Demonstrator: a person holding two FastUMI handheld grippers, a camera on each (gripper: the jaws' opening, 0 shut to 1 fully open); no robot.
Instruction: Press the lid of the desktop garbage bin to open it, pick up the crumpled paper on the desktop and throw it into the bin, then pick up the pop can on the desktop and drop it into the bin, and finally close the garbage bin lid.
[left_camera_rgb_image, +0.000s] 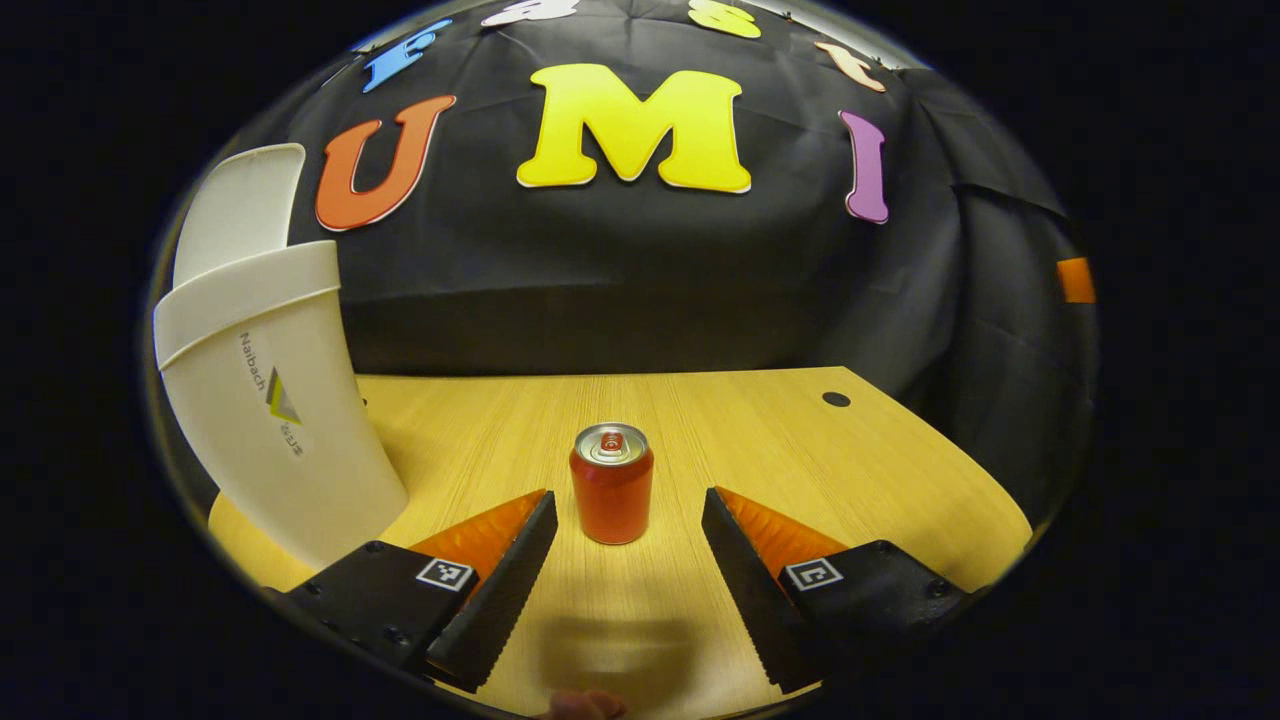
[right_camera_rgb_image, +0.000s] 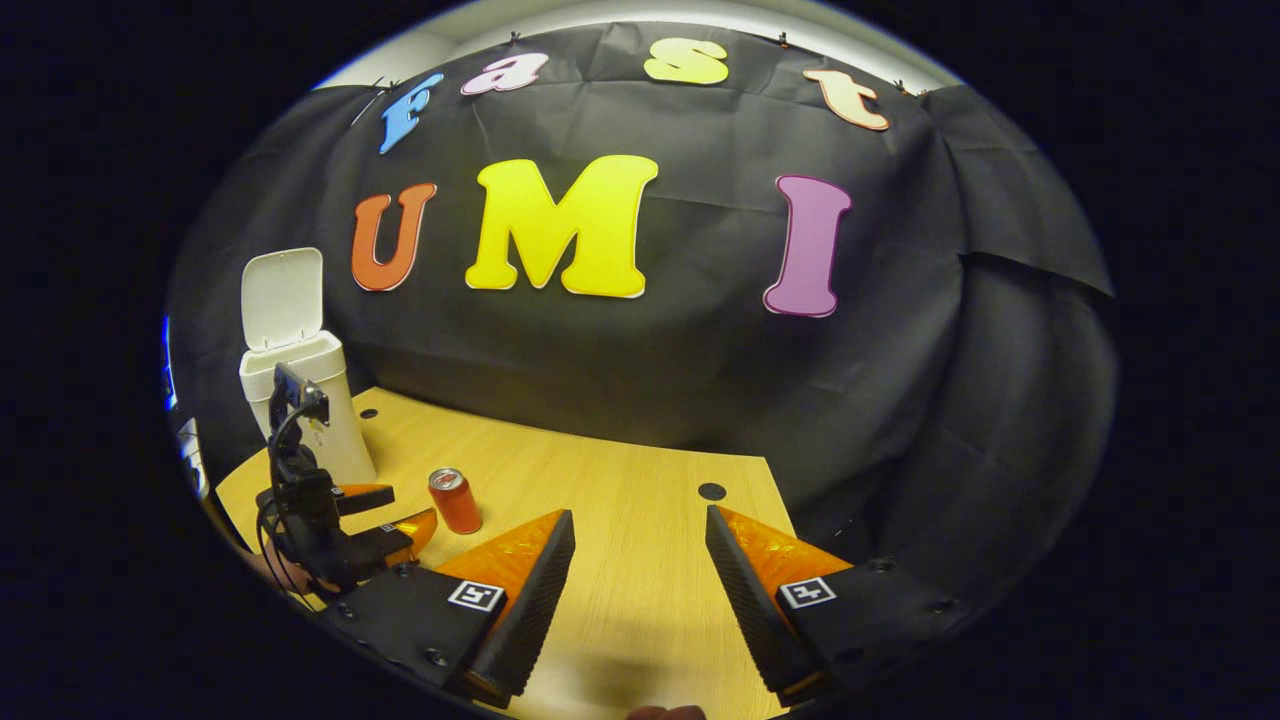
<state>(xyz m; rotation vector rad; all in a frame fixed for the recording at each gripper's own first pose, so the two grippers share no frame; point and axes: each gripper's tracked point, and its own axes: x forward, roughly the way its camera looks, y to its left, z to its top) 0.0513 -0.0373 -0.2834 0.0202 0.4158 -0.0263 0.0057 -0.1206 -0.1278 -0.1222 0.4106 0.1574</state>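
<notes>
Garbage bin (left_camera_rgb_image: 275, 400) stands lid-up at the desk's left, the pop can (left_camera_rgb_image: 611, 483) upright ahead between the left gripper's (left_camera_rgb_image: 628, 545) spread fingers (right gripper (right_camera_rgb_image: 640, 565) likewise open, idle), so an off-centre closing could topple it.

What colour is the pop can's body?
Red, with a silver top; the pop can shows best in the left gripper view.

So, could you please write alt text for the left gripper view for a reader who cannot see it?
A red pop can stands upright on a wooden table, just ahead of the open left gripper, its fingers spread to either side. At the left stands a white garbage bin with its lid raised, against a black cloth wall.
</notes>
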